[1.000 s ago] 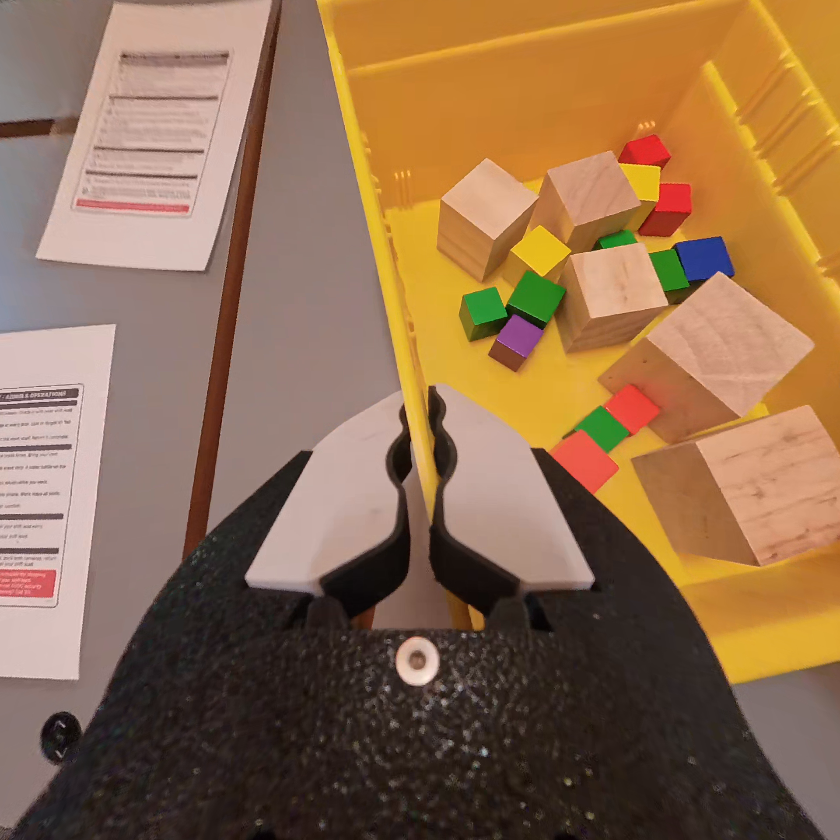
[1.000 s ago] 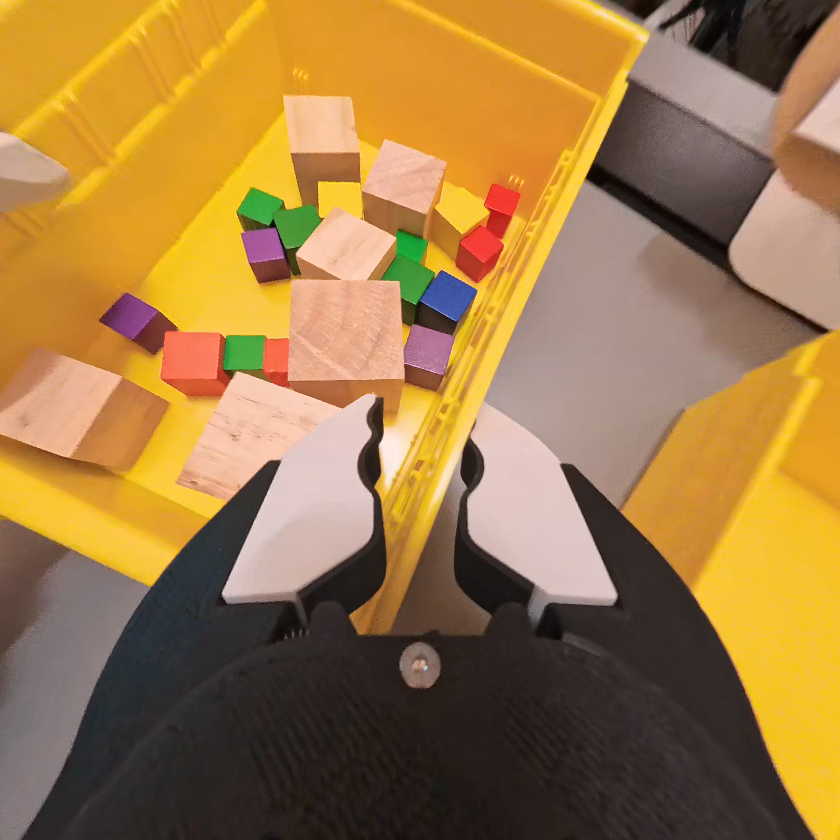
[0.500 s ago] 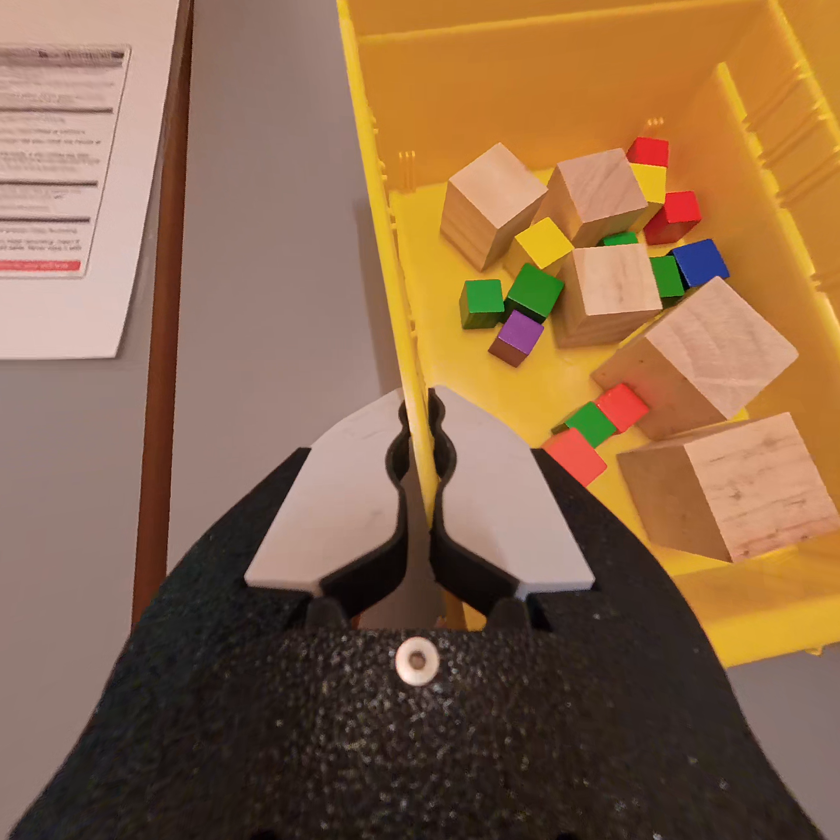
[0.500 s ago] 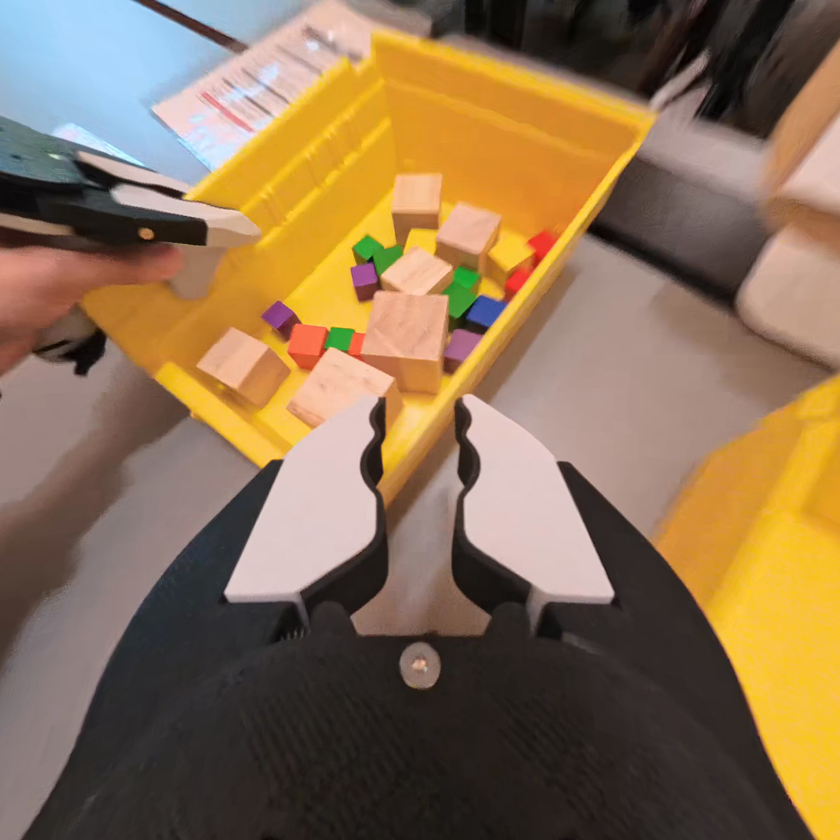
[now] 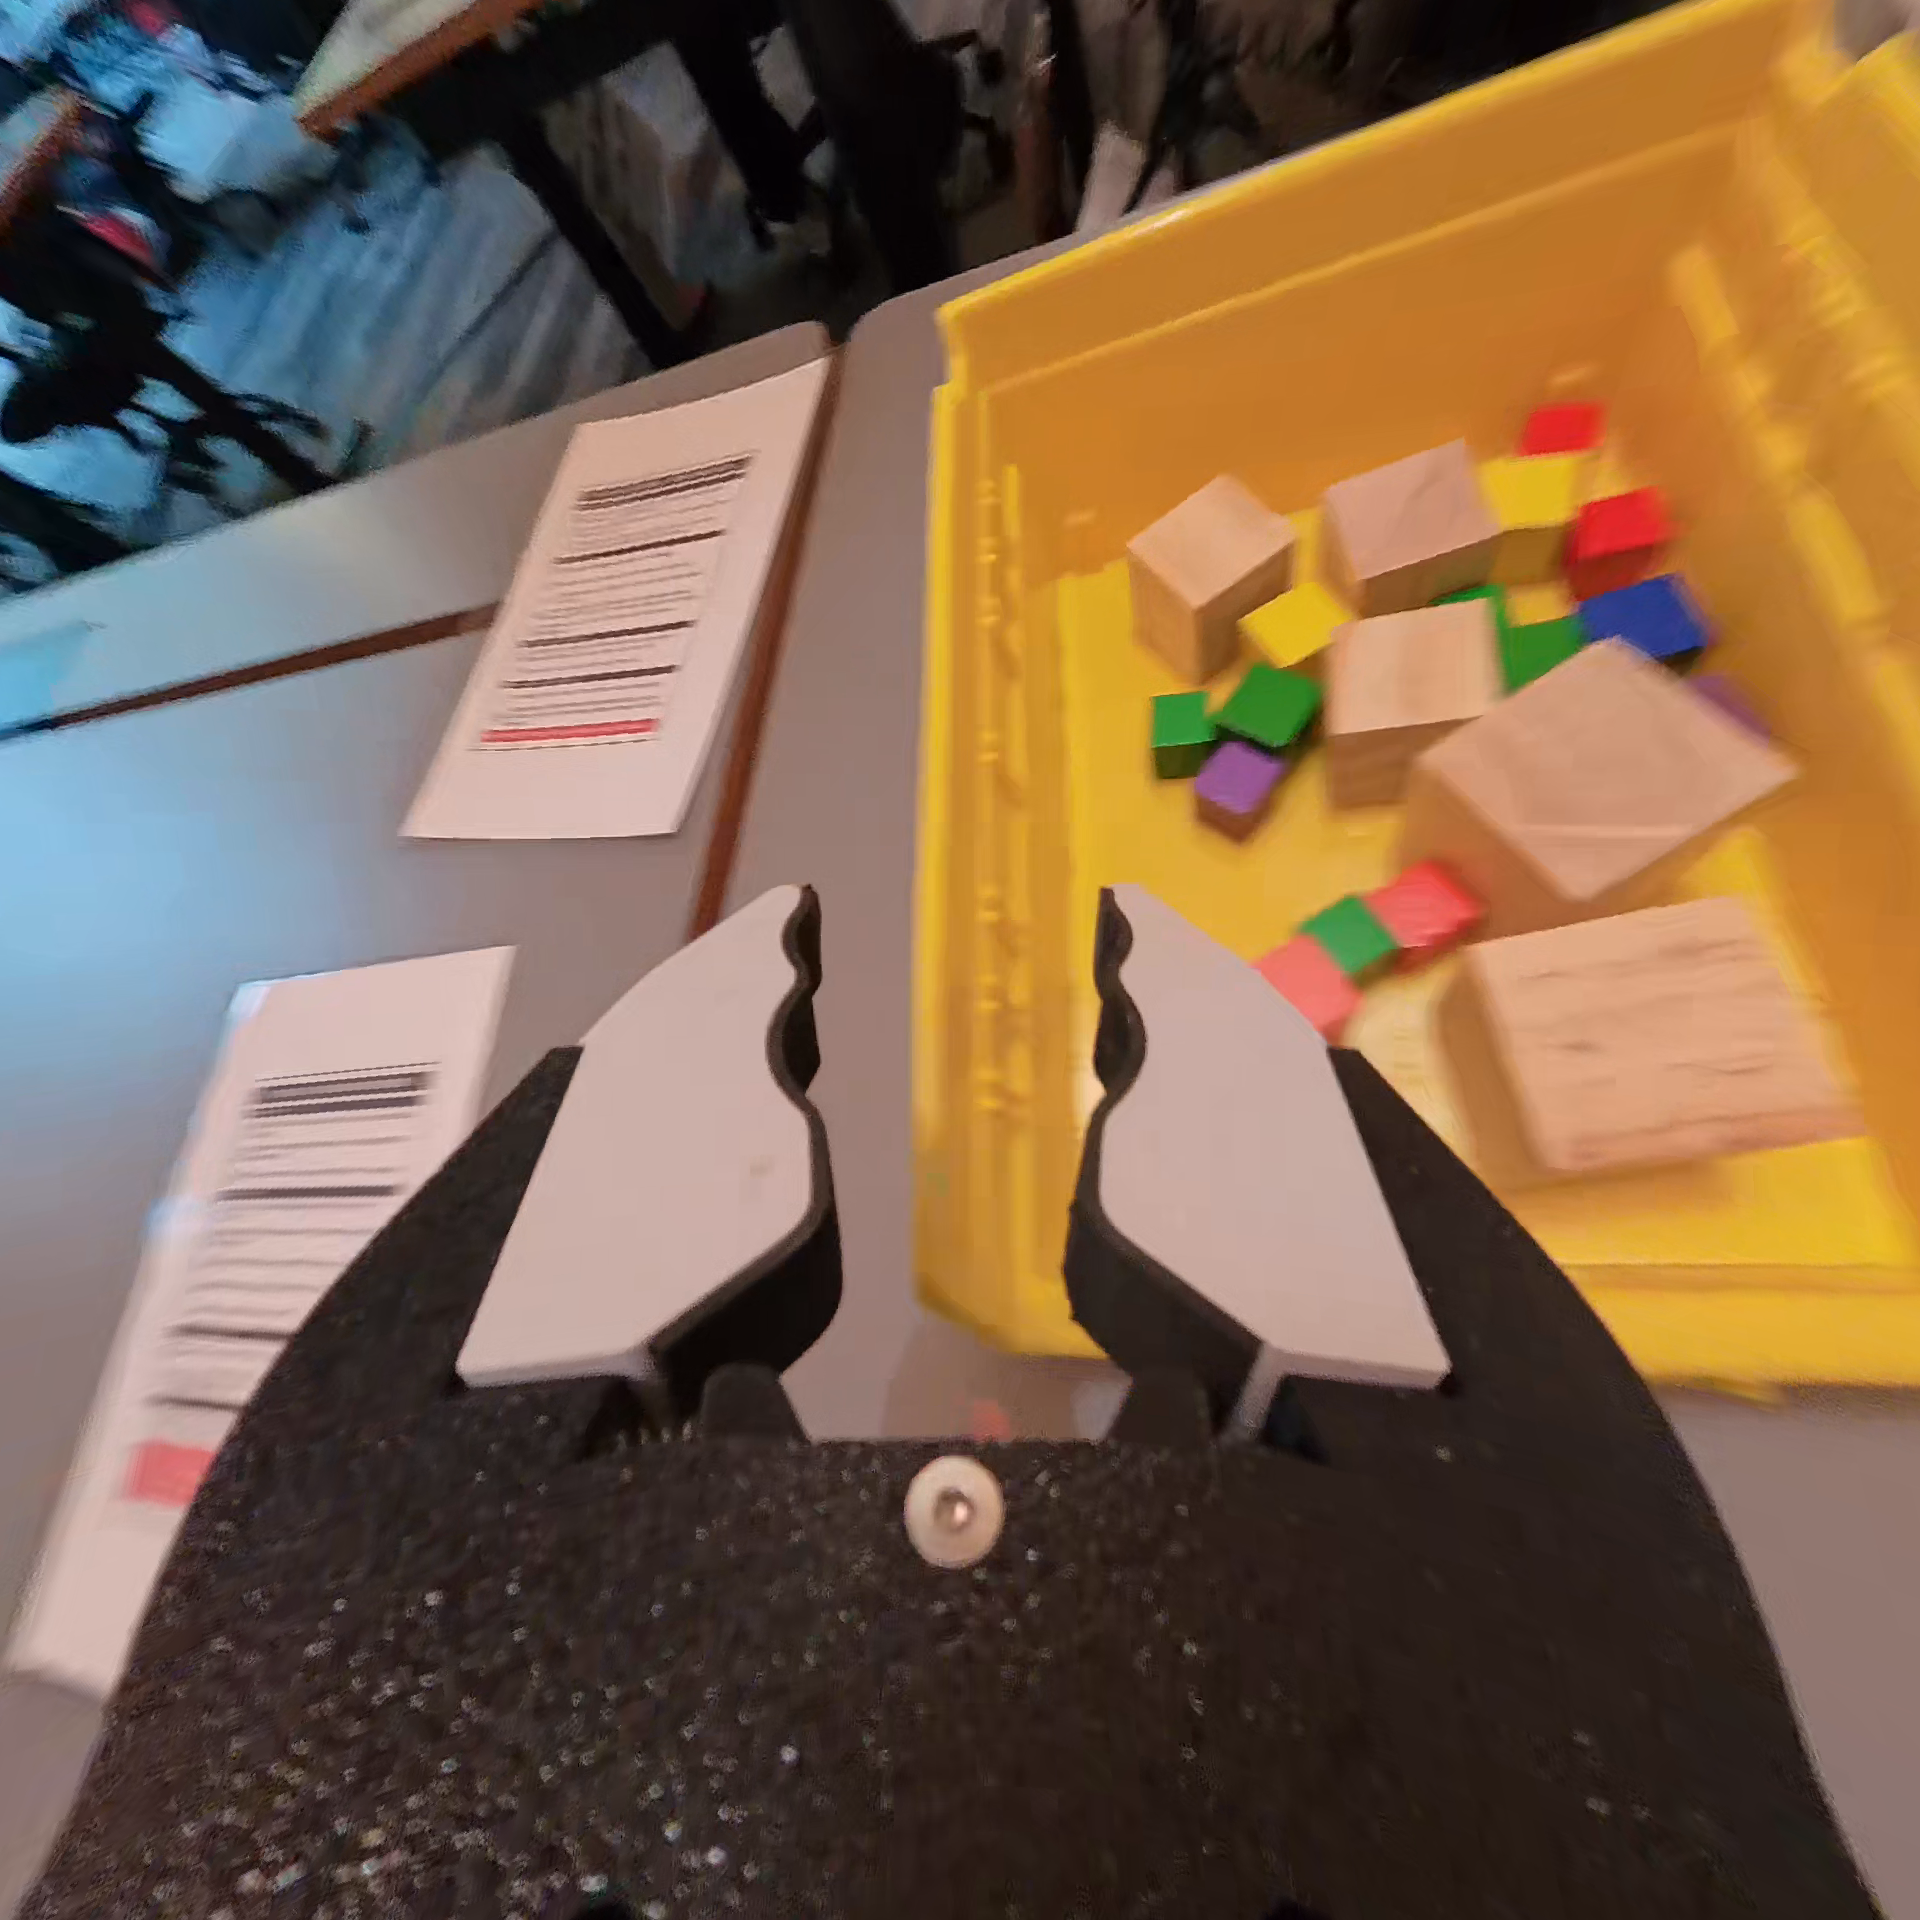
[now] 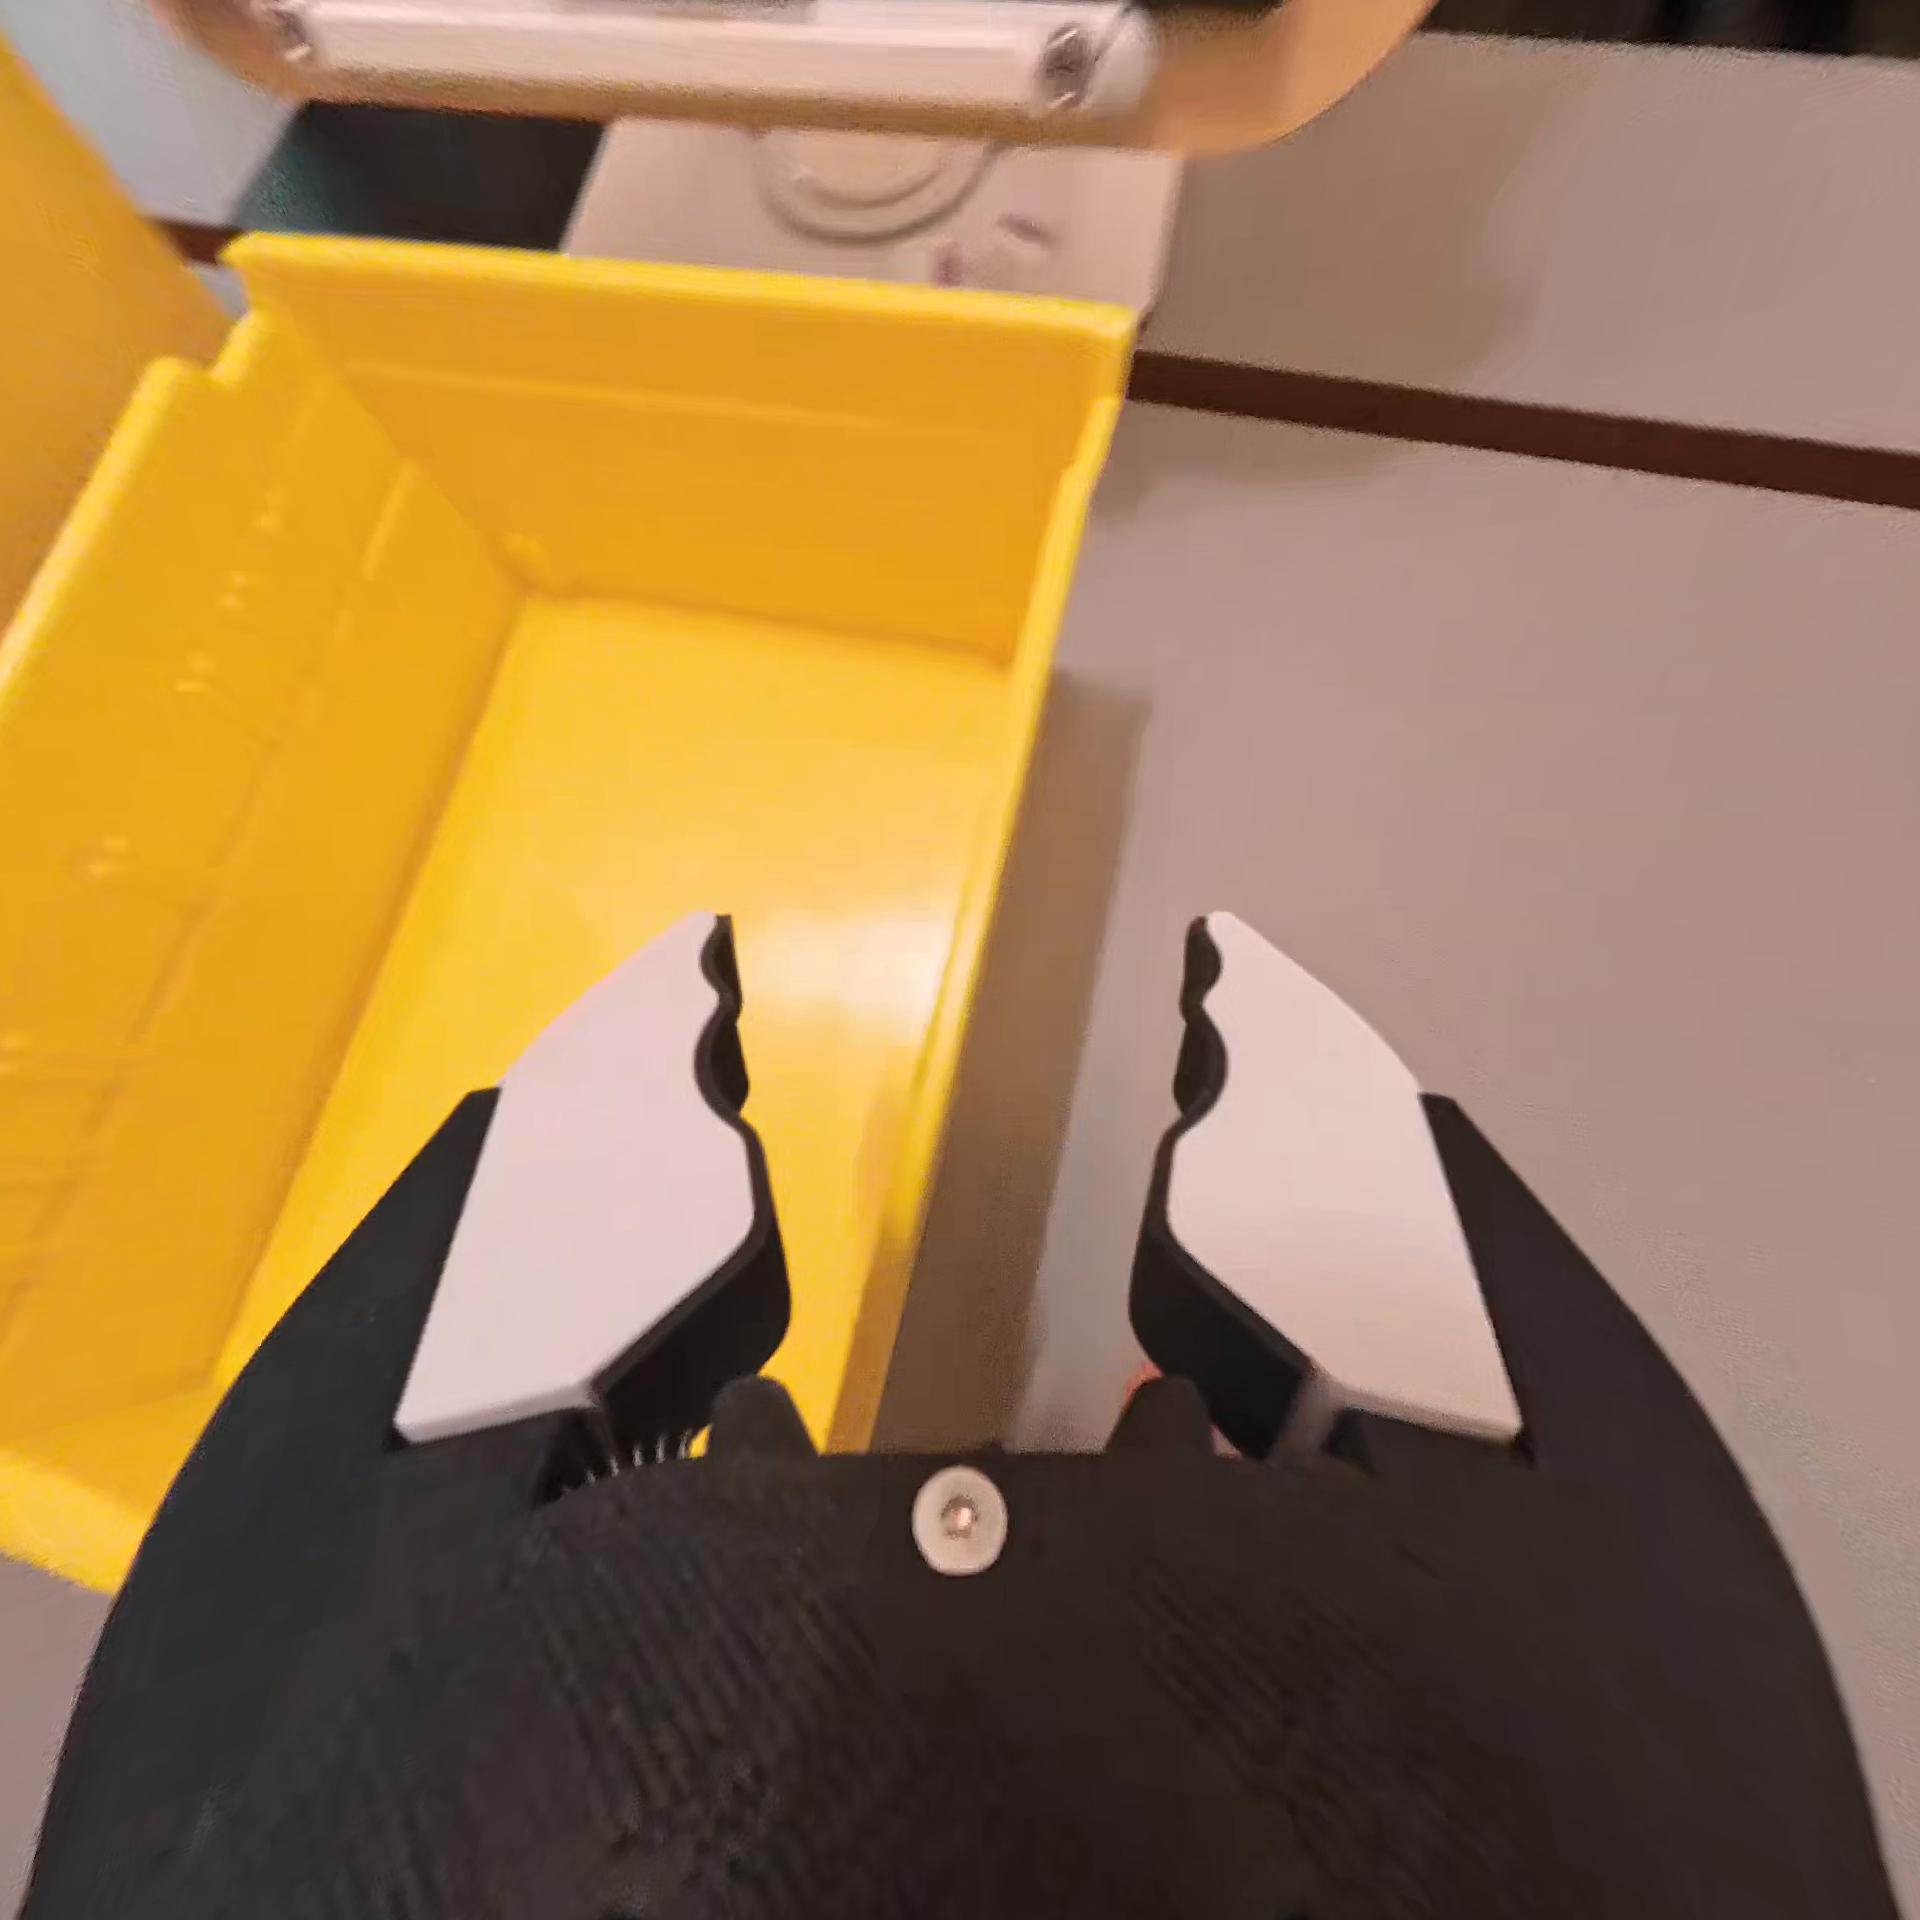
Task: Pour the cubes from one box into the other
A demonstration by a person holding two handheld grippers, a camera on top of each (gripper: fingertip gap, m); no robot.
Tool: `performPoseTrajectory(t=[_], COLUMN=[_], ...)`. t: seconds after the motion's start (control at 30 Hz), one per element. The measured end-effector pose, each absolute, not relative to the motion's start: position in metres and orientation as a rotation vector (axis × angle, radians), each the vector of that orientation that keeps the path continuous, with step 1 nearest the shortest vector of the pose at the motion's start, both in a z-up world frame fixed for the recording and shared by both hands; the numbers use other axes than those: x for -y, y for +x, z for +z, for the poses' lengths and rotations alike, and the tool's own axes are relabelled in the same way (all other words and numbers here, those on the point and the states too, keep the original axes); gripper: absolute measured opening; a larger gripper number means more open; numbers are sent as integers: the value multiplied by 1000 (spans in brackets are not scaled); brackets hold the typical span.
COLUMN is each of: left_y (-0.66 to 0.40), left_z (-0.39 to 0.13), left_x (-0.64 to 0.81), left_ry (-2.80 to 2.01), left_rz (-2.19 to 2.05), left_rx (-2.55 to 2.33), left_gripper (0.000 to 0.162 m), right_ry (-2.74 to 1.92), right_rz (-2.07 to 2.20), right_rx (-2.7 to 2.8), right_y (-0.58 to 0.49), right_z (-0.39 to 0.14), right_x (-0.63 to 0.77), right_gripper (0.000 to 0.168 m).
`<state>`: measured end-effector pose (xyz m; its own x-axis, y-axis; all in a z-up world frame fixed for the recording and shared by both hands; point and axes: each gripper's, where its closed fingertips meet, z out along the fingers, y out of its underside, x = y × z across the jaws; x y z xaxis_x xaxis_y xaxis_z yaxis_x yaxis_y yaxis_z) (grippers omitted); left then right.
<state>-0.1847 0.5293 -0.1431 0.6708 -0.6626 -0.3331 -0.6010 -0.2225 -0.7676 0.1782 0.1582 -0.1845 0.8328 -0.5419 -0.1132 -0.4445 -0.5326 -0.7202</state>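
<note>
A yellow box [image 5: 977, 790] stands on the grey table at the right of the left wrist view. It holds several plain wooden cubes [image 5: 1600, 769] and several small coloured cubes [image 5: 1268, 707]. My left gripper [image 5: 954, 914] is open and empty, above the box's left wall near its front corner. In the right wrist view a second yellow box [image 6: 1049, 665] stands with nothing in it. My right gripper [image 6: 961, 935] is open and empty, above that box's right wall. A corner of the first box [image 6: 62, 312] shows at the far left.
Two printed paper sheets [image 5: 623, 623] [image 5: 270, 1247] lie on the grey table left of the full box. Brown seams [image 5: 758, 665] [image 6: 1538, 426] run between table sections. A white device [image 6: 873, 197] and a wooden piece [image 6: 790, 73] sit behind the second box.
My left gripper let go of the full box's left wall, opened and drew back. My right gripper opened wider and swung from the full box over to the second box's right wall.
</note>
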Motion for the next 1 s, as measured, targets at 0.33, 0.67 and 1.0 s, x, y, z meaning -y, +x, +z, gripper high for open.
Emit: performPoseTrajectory(t=[0.33,0.67,1.0], left_y=[-192,-184,-164], left_z=[-150,-159,-161], left_x=[-488,-473,-454], left_ry=[-1923,-1945,-1958], left_rz=[-137,-283,-370], left_rx=[-931,-929,-938], left_gripper=[45,44,43], right_ry=[-2338,-2223,-2234], right_rz=[-260,-451,-452], right_rx=[-614,-1011,-876], right_y=[232,421,476], right_z=[-201,-201,-204], right_x=[-108,83,80], right_gripper=[5,5,6])
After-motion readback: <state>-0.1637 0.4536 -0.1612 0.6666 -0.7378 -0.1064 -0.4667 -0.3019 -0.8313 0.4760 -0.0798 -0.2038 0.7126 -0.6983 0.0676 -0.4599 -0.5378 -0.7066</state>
